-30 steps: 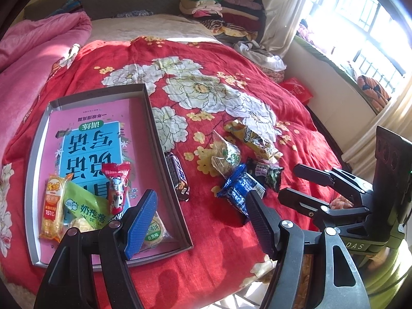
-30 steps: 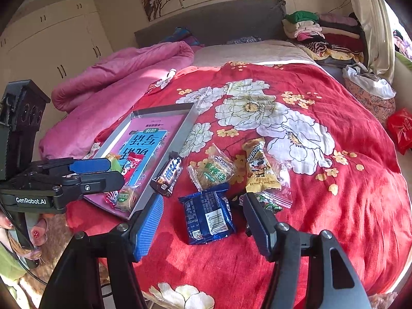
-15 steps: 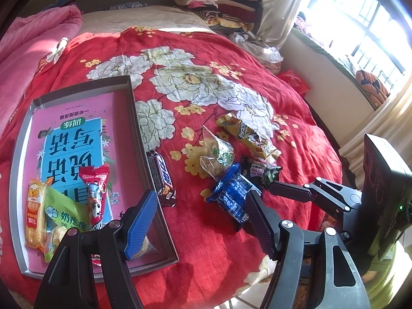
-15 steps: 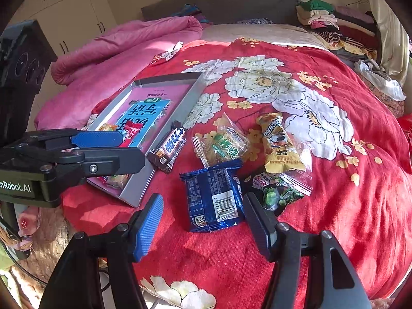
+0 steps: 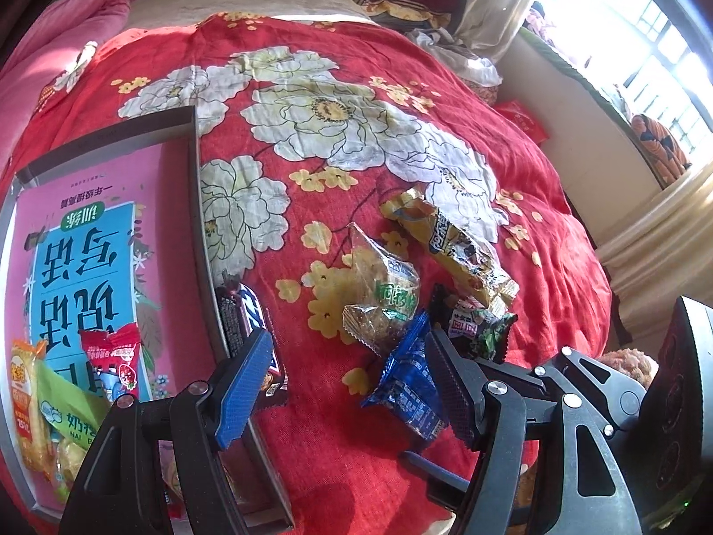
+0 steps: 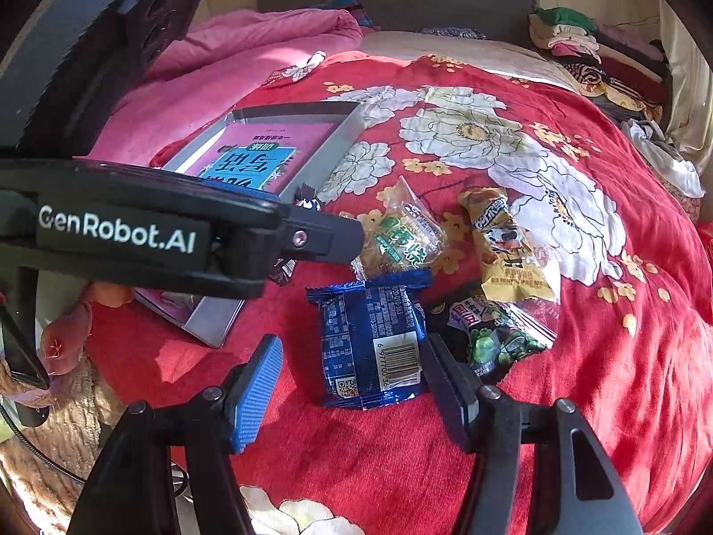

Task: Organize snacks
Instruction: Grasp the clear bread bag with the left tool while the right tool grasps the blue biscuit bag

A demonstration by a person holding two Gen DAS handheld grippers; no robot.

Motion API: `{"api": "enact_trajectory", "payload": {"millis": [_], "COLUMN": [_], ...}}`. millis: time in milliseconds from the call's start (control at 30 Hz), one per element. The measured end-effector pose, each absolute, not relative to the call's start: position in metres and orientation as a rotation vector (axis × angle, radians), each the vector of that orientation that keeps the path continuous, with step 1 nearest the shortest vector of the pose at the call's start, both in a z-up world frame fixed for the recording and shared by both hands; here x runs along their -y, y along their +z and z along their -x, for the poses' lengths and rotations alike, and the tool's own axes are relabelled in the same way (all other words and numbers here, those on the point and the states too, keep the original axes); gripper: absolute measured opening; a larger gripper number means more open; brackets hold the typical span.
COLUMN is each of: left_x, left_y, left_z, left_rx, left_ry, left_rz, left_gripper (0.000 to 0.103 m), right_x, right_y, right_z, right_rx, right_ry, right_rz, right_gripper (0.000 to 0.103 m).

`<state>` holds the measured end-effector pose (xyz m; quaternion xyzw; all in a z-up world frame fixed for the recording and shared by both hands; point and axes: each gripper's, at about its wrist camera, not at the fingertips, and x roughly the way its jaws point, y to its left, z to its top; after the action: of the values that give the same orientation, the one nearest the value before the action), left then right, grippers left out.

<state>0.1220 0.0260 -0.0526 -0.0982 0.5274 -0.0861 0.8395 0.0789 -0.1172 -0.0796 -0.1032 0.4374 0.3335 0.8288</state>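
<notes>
A grey tray (image 5: 196,205) with a pink book in it lies on the red floral bedspread and holds several snack packs at its near end. Loose snacks lie to its right: a dark chocolate bar (image 5: 249,316) against the tray wall, a clear green-print pack (image 5: 383,294), a yellow pack (image 5: 450,240), a dark green-and-black pack (image 5: 479,325) and a blue pack (image 6: 374,343). My left gripper (image 5: 347,379) is open, low over the bedspread between the chocolate bar and the blue pack. My right gripper (image 6: 352,383) is open, its fingers either side of the blue pack's near end.
A pink quilt (image 6: 231,58) lies left of the tray. Folded clothes (image 6: 592,53) are stacked at the bed's far right. A window and sill (image 5: 624,58) are to the right. The bed's near edge drops off just below the grippers.
Both grippers have moved forward and lower toward the loose snacks. The right gripper now straddles the blue pack. The left gripper has come close to the chocolate bar. No snack has moved.
</notes>
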Motion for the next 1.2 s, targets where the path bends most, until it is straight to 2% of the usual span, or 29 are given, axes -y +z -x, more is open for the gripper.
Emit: {"api": "enact_trajectory", "payload": {"millis": [300,600,667,733,1200], "left_x": [-0.028,-0.015,-0.014,-0.013,0.000], "left_y": [-0.063,-0.078,-0.081,-0.083,-0.090], "left_z": [-0.145,-0.163,-0.164,-0.166,-0.183], "left_rx": [-1.142,-1.198,-1.207,-1.208,-1.243], "left_ry": [-0.213,-0.264,-0.277,-0.285,-0.283], "left_rz": [0.272,0.289,0.296,0.303,0.283], "left_gripper": [0.072,0.054,0.051,0.048,0.049], "right_x": [0.109,0.096,0.096,0.097,0.104], "right_y": [-0.086,-0.103,-0.104,-0.104,-0.105], "right_z": [-0.083,-0.084,-0.084,-0.087,-0.097], "right_rx": [-0.907,-0.938,-0.937,-0.940,-0.972], "right_ry": [0.675,0.678,0.673,0.681,0.704], "right_rz": [0.271,0.330,0.332,0.310,0.217], "right_gripper": [0.065,0.063,0.056,0.055,0.053]}}
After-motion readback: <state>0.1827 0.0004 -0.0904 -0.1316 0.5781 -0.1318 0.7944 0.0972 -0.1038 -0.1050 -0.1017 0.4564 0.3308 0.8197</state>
